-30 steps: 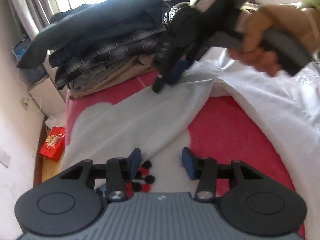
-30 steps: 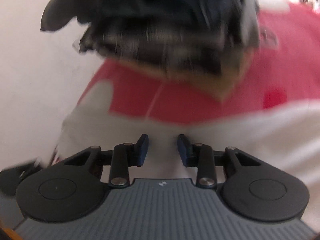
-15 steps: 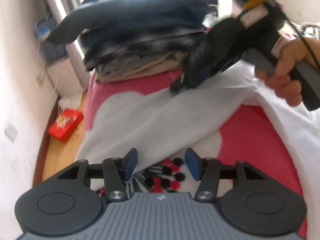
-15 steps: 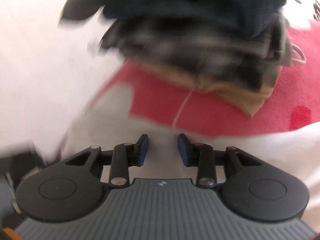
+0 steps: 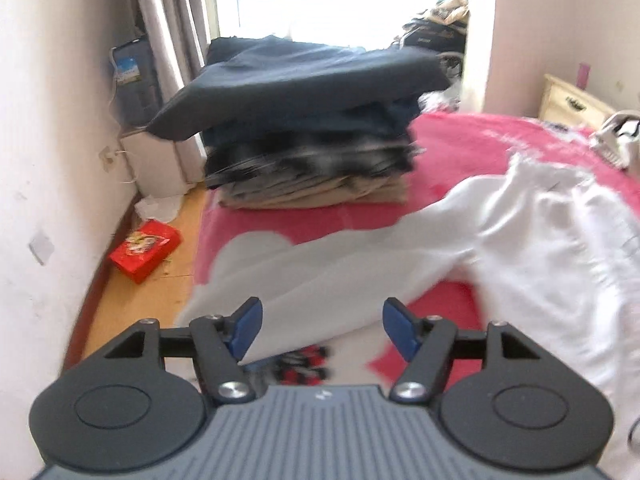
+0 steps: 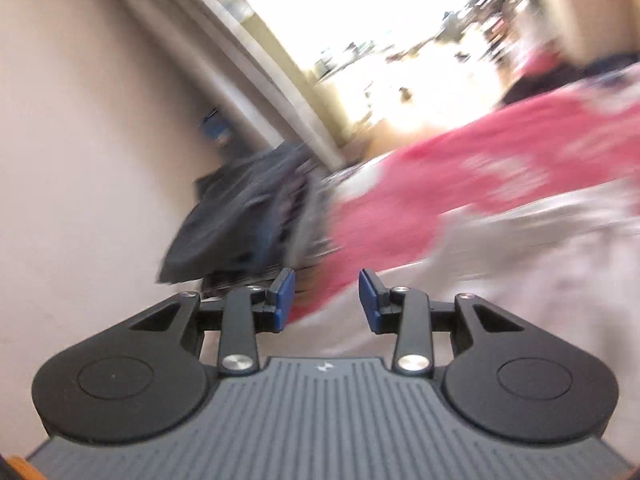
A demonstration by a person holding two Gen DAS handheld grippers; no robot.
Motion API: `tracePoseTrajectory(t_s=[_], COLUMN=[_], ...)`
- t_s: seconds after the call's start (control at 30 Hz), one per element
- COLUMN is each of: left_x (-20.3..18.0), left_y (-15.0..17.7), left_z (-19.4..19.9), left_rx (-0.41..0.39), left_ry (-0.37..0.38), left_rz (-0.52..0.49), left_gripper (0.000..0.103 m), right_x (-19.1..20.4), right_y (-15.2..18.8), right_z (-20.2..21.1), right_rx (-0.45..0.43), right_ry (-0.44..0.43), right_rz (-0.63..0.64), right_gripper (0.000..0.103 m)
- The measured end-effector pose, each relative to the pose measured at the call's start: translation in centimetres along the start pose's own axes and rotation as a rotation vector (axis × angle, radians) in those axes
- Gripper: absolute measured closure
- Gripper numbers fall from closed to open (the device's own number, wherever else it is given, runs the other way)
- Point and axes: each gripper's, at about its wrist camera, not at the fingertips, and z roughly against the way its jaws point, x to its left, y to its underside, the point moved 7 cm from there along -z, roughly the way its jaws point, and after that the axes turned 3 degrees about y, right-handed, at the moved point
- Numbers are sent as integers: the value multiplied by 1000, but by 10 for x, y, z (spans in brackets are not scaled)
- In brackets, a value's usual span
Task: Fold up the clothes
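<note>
Right then, the left gripper (image 5: 322,330) hung low over the near edge of the red plush bedspread (image 5: 460,148), its blue-padded fingers (image 5: 248,322) spread wide with nothing between them, and the loose white cotton garment (image 5: 532,248) lay dead ahead and off to the right. Its long pale sleeve (image 5: 340,276) ran on a slant from just in front of the left finger up and away to the right, where it joined the rumpled body of the garment, so the sleeve's near end sat closest to this gripper and its long axis crossed the fingers at an angle rather than square on. The right gripper (image 6: 326,296) was tilted hard and badly blurred, its own fingers parted and empty, the white cloth (image 6: 520,272) only a smear to its right, so my call was that the left one was the better placed for the sleeve end. Beyond the sleeve, well apart from it, stood the tall stack of folded dark, checked and tan clothes (image 5: 308,132), no bar to a reach. Off the bed's left side a red printed packet (image 5: 144,254) lay on the wooden floor (image 5: 168,284). Whether the garment was mid-fold or merely spread I could not tell.
</note>
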Motion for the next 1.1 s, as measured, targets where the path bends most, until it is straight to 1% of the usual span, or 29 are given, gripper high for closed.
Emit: tracePoseTrajectory(t_s=[0.1, 0.17, 0.23, 0.27, 0.33, 0.47, 0.5, 0.57, 0.63, 0.73, 0.8, 0.83, 0.93, 1.1], left_x=[-29, -53, -82, -97, -130, -204, -223, -258, -292, -333, -353, -362, -386, -413], left_y=[-11, -17, -21, -22, -22, -15, -11, 1, 16, 40, 53, 60, 73, 80], left_z=[14, 22, 27, 28, 32, 36, 35, 31, 27, 24, 22, 21, 18, 11], left_rx=[-24, -37, -34, -28, -15, 15, 31, 69, 118, 174, 197, 209, 223, 240], left_ry=[42, 74, 124, 148, 196, 303, 331, 381, 422, 477, 509, 525, 565, 604], left_rz=[-17, -30, -33, -35, -42, -62, -66, -81, -105, -142, -160, -169, -201, -238], left_gripper=[33, 31, 31, 31, 31, 31, 31, 31, 31, 31, 31, 31, 31, 30], right_x=[-32, -48, -62, -69, -81, -106, -112, -125, -130, -128, -128, -131, -154, -204], right_y=[6, 16, 29, 37, 58, 100, 112, 142, 171, 211, 219, 220, 214, 217], right_z=[86, 140, 190, 208, 232, 280, 289, 292, 280, 263, 257, 257, 273, 304], right_rx=[-60, -92, -125, -135, -131, -121, -113, -71, -10, 107, 141, 148, 132, 121], right_ry=[101, 155, 204, 223, 251, 306, 320, 342, 361, 438, 497, 515, 527, 573], right_rz=[22, 32, 37, 30, -11, -92, -114, -168, -198, -115, -35, -25, -126, -359], right_gripper=[62, 62, 62, 62, 60, 59, 59, 59, 59, 59, 59, 59, 59, 59])
